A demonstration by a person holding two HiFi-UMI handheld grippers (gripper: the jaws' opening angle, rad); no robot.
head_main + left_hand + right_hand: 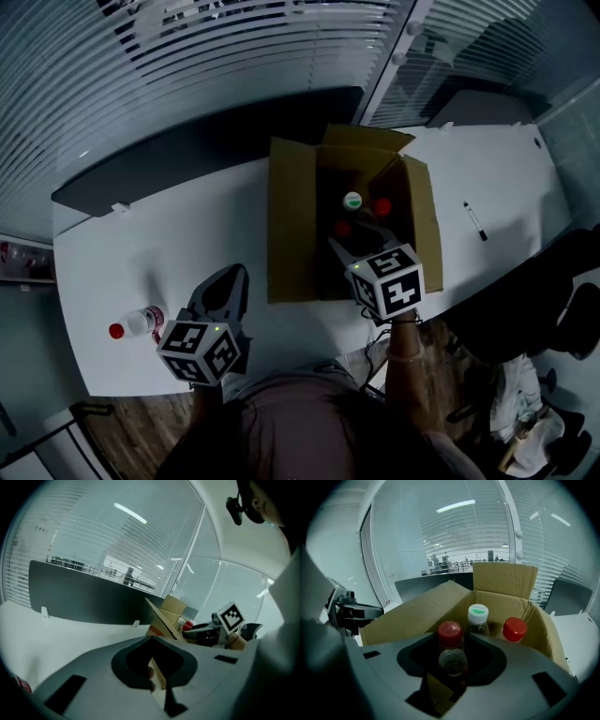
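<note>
The white surface (187, 234) carries an open cardboard box (291, 225). Over the box's near side hangs the right claw (452, 645), closed around the neck of a red-capped bottle (450, 634) standing inside the box. Left of the box, the left claw (152, 660) is closed and empty. Deeper in the box stand a white-capped bottle (478, 616) and another red-capped one (514, 629). Far left of the box lies a loose bottle (139, 323).

2 hand-held grey tongs. The left gripper (231, 278) and right gripper (351, 240) each have dark tapered jaws; behind them sits a cube (200, 352) of black-and-white square markers with 1 small green light. The person wears a brownish-grey top (300, 422).
</note>
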